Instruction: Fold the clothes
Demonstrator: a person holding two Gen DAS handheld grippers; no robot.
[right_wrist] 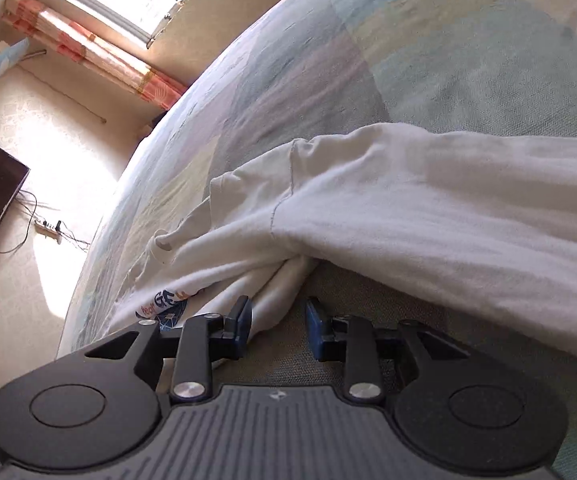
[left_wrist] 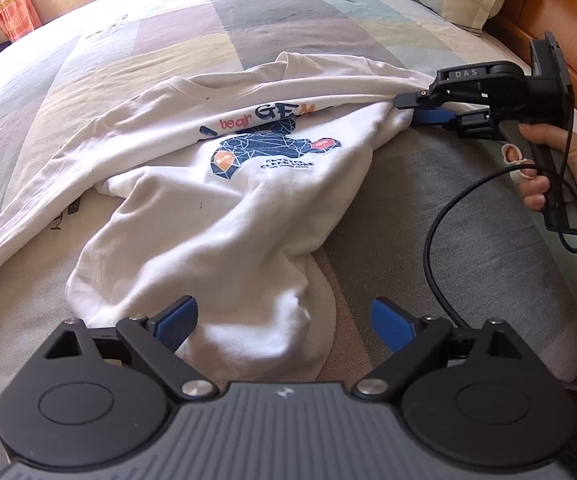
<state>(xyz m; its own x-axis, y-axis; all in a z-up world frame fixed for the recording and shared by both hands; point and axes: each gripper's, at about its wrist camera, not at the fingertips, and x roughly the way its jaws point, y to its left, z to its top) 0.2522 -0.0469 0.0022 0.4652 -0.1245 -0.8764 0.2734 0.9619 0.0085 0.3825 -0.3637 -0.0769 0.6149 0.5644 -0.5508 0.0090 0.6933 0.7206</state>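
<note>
Left wrist view: the white T-shirt [left_wrist: 224, 184] lies rumpled, print up, on the patchwork bed cover [left_wrist: 248, 12]. The left gripper [left_wrist: 284, 320] stands wide over the shirt's near hem, gripping nothing, apparently poised to take it. The right gripper [left_wrist: 412, 110] meets the shirt's far side edge.

Right wrist view: the right gripper [right_wrist: 278, 326] is part open around a bunched fold of the shirt [right_wrist: 408, 208], pads not pressing, likely to draw it flat.
</note>
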